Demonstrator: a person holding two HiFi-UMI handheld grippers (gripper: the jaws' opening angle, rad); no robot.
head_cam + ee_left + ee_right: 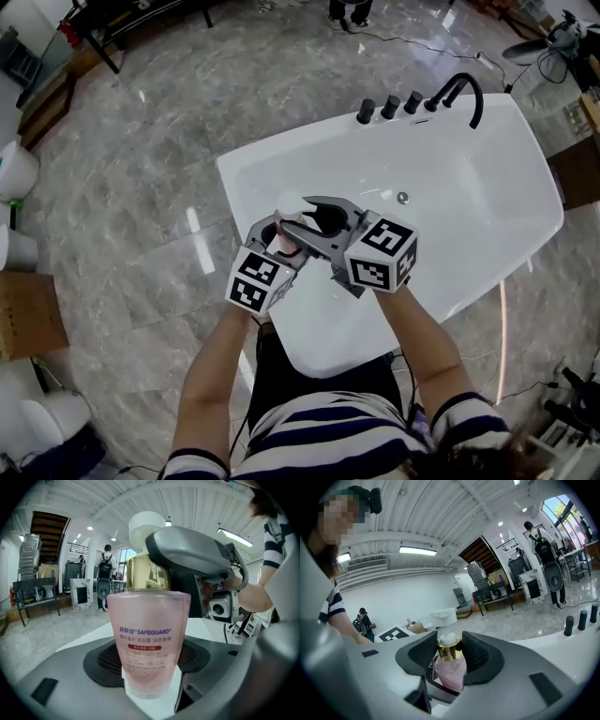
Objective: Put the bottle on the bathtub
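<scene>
A clear pink pump bottle (278, 245) with a gold collar and white pump head hangs over the near left part of the white bathtub (469, 187). My left gripper (281, 236) is shut on its lower body, and in the left gripper view the bottle (149, 639) stands upright, filling the middle between the jaws of the left gripper (150, 681). My right gripper (315, 221) comes from the right. In the right gripper view the right gripper (450, 656) has its dark pads against both sides of the gold collar of the bottle (450, 672).
A black faucet (461, 94) and three black knobs (389, 107) stand on the tub's far rim. Grey marble floor surrounds the tub. A cardboard box (23, 314) and white buckets (14, 169) sit at the left. A person (104, 573) stands far off.
</scene>
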